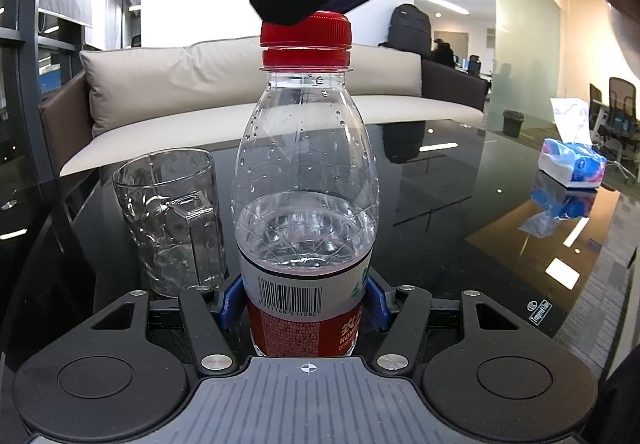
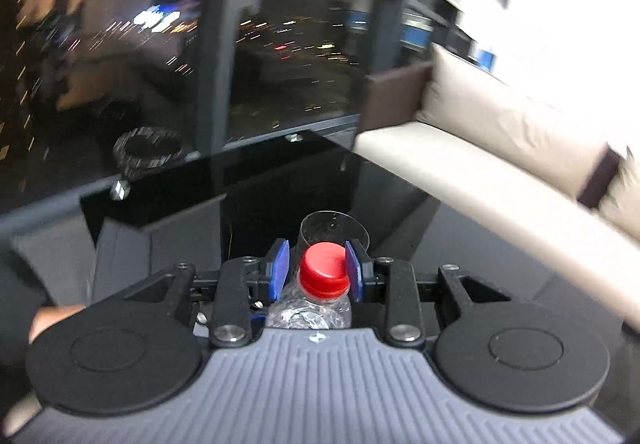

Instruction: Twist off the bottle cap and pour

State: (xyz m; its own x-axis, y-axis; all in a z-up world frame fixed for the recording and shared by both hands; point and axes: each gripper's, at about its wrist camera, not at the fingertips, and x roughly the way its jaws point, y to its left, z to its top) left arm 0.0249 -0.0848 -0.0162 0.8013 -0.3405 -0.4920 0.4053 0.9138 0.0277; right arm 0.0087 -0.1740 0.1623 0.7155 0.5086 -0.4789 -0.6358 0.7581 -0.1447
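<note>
Standing upright on a glossy black glass table [image 1: 460, 204], clear plastic water bottle [image 1: 306, 180], beaded with droplets inside, roughly half full, wrapped low in a red-and-white label. Clamped at the label between the blue pads of the left gripper [image 1: 304, 302]. Ribbed red screw cap [image 1: 306, 31] on top, seated above its tamper ring. Right gripper [image 2: 318, 269] lowered from above, blue pads straddling the cap, right pad touching, left pad with a slight gap. Just beside the bottle, an empty faceted glass mug [image 1: 170, 224] with a chunky handle. Farther off, a soft tissue pack [image 1: 572, 166].
</note>
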